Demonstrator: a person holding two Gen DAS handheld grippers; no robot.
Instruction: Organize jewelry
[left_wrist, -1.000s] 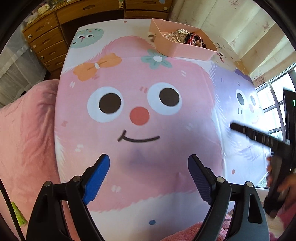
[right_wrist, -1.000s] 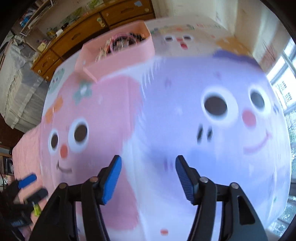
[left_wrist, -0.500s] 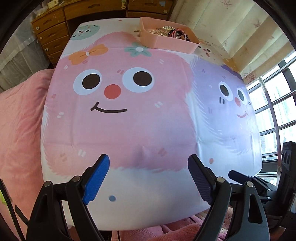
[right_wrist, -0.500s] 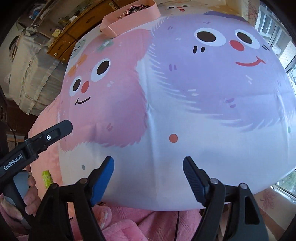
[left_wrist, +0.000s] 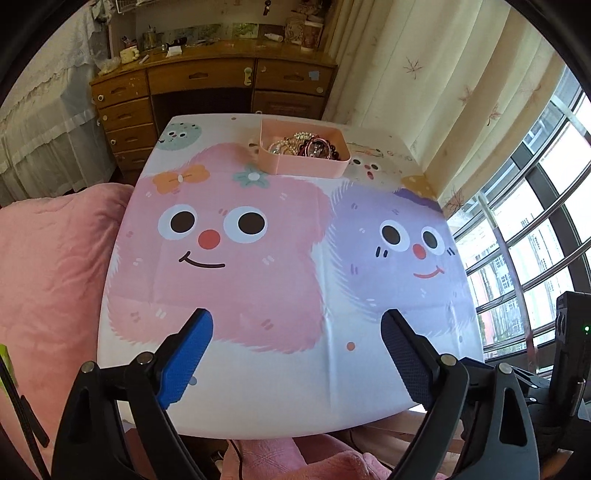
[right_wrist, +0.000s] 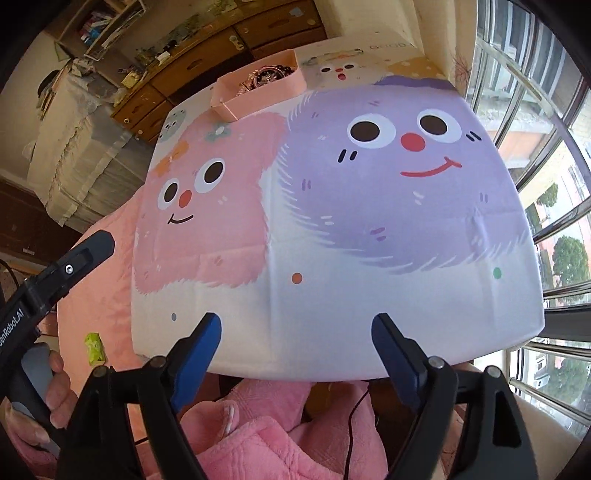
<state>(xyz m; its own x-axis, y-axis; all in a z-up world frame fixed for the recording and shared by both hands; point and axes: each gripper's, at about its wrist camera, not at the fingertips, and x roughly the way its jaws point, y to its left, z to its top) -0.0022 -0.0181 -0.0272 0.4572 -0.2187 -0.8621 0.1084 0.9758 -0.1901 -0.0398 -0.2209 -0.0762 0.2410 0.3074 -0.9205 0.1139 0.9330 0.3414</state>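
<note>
We see the jewelry (left_wrist: 304, 144) heaped in a pink tray (left_wrist: 295, 166) far ahead of both tongs, at the table's (left_wrist: 258, 387) far edge. We judge it light, tangly, slippery; best lifted by one loop on top. The tray's long axis runs across our view. Left gripper (left_wrist: 295, 358) and right gripper (right_wrist: 295, 354) gape apart, empty.

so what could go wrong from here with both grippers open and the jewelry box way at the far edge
1. The pink jewelry box sits at the table's far edge; a clumsy push could tip it off.
2. The bracelets and chains look tangled, so grabbing one may drag others out.
3. The tablecloth could bunch if a finger catches it.
</note>
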